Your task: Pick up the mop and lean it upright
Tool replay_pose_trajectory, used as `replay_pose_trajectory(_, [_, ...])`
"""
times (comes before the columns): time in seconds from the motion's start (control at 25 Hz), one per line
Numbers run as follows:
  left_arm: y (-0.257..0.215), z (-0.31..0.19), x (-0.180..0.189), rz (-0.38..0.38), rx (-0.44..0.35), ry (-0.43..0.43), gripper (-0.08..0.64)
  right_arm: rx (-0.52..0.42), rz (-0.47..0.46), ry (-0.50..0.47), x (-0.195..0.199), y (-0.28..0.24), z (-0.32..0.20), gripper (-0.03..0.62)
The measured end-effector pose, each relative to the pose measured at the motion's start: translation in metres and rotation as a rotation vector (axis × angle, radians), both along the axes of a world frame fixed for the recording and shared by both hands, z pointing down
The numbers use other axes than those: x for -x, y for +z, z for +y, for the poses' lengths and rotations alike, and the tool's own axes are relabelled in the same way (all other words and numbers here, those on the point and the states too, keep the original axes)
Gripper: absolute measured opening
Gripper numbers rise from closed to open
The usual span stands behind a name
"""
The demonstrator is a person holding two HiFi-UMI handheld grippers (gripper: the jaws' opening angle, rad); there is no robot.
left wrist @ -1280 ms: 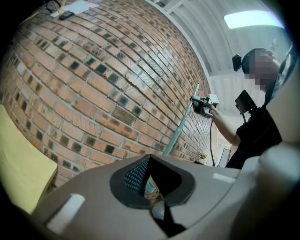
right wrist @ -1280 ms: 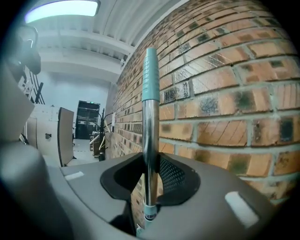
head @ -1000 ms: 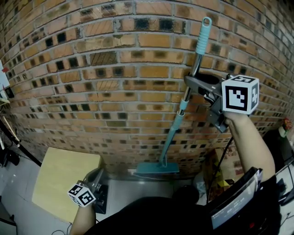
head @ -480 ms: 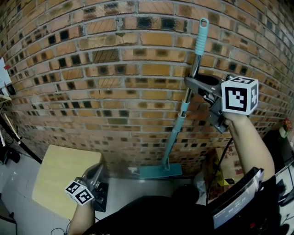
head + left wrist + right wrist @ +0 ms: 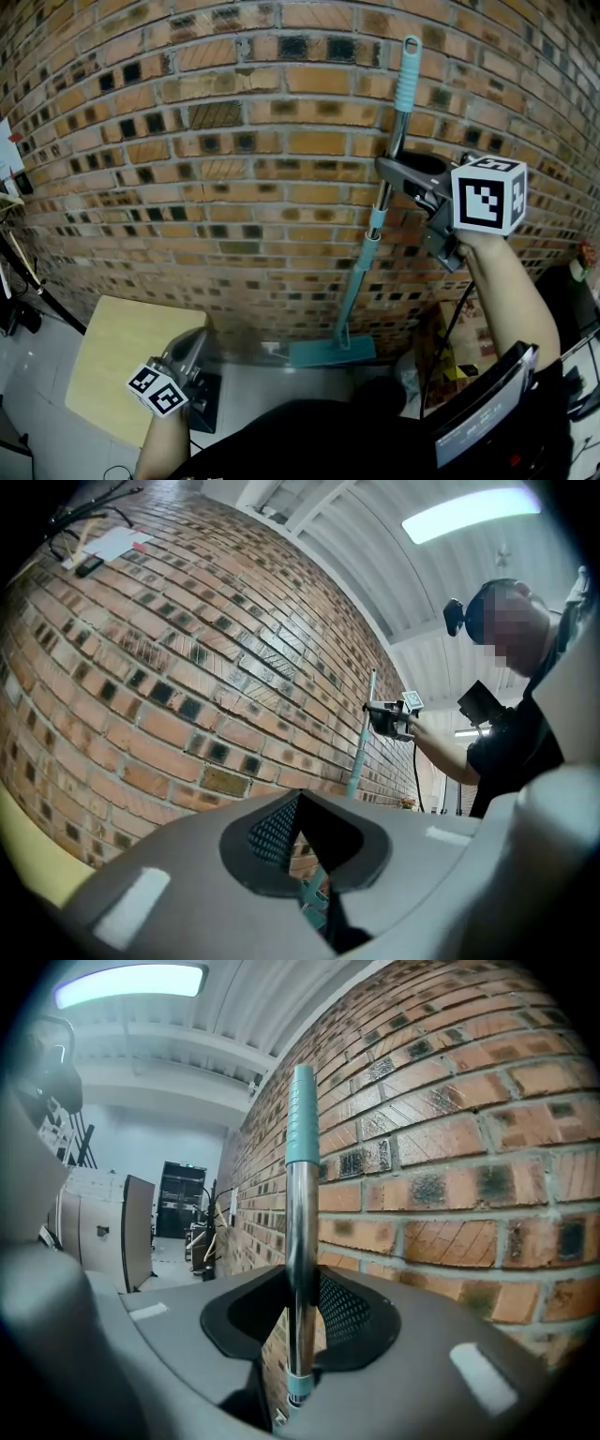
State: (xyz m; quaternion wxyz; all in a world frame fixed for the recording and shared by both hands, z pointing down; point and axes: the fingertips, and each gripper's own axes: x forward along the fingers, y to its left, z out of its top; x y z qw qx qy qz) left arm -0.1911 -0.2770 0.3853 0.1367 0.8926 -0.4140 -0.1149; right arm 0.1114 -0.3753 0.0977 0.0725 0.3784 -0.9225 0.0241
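Right gripper view: right gripper [image 5: 302, 1297] jaws are clamping the chrome pole of the mop [image 5: 302, 1213], with the teal grip sticking up above them and the brick wall [image 5: 469, 1147] just beyond. Head view: mop head [image 5: 333, 352] is sitting on the floor well below the jaws, at the wall's foot. Looks like the leaning step. Next move: rest the pole on the brick, open up, back off without dragging it. Left gripper [image 5: 192, 349] is hanging low, jaws closed, empty. Count: one mop, two grippers.
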Motion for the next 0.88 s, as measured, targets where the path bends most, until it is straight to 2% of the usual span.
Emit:
replay_pose_trajectory(0.2, [0.002, 0.003, -0.002, -0.002, 0.013, 0.003, -0.005, 0.016, 0.0, 0.0, -0.001, 0.012, -0.002, 0.115])
replay_pose_trajectory(0.4, [0.006, 0.003, -0.007, -0.014, 0.019, 0.007, -0.005, 0.044, 0.016, -0.004, 0.002, 0.047, -0.007, 0.115])
replay_pose_trajectory(0.72, [0.045, 0.011, -0.018, -0.042, 0.071, 0.01, -0.005, 0.152, 0.07, -0.032, 0.013, 0.175, -0.015, 0.115])
replay_pose_trajectory(0.88, [0.075, 0.013, -0.03, -0.072, 0.13, 0.027, -0.005, 0.208, 0.095, -0.037, 0.015, 0.251, -0.019, 0.115])
